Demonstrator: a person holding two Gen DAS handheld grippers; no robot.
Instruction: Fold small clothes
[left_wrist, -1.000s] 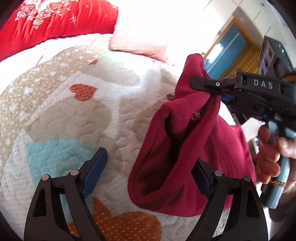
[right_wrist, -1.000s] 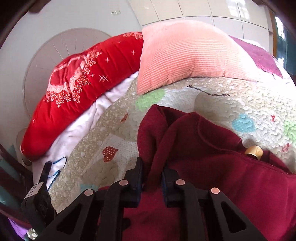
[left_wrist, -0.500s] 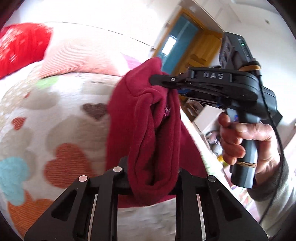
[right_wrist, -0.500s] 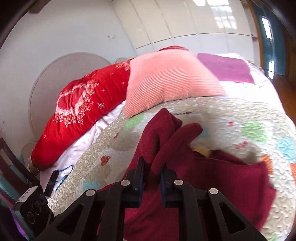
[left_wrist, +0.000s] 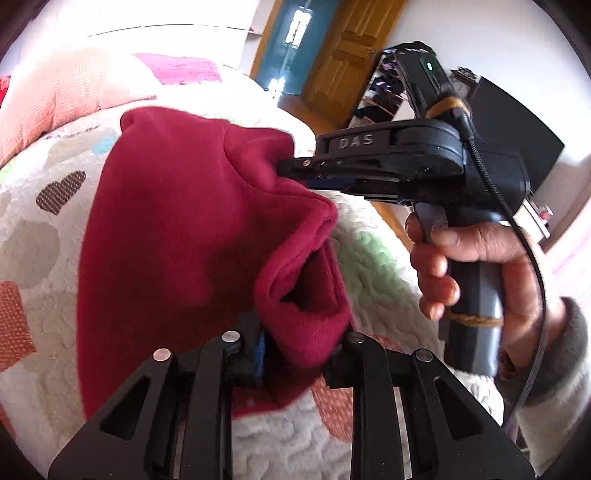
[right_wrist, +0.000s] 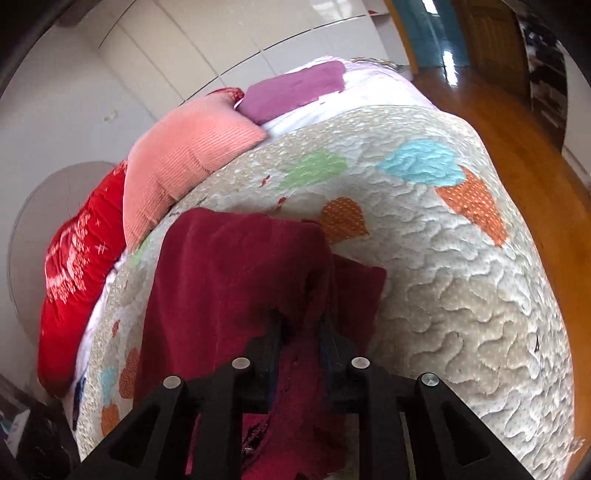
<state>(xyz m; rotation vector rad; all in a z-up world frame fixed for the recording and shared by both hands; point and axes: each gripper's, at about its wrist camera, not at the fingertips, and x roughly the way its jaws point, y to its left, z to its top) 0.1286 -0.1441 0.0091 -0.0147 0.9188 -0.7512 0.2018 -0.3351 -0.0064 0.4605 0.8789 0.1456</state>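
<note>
Quilted bedspread (left_wrist: 376, 266) beneath bunched crimson fleece garment (left_wrist: 177, 236)

Heart-patterned quilt (right_wrist: 461, 295), pink pillow (right_wrist: 184, 155), red cushion (right_wrist: 74, 277), wooden door (left_wrist: 343, 59).

The dark red fleece garment (left_wrist: 177, 236) is hanging bunched, one thick fold sitting between the left jaws, another edge lying pinched between the right jaws.

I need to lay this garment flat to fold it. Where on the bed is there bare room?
The quilt is bare right of the dark red garment, out to the bed's edge by the wooden floor. The far left is crowded: pink pillow, red cushion, purple cloth.
</note>
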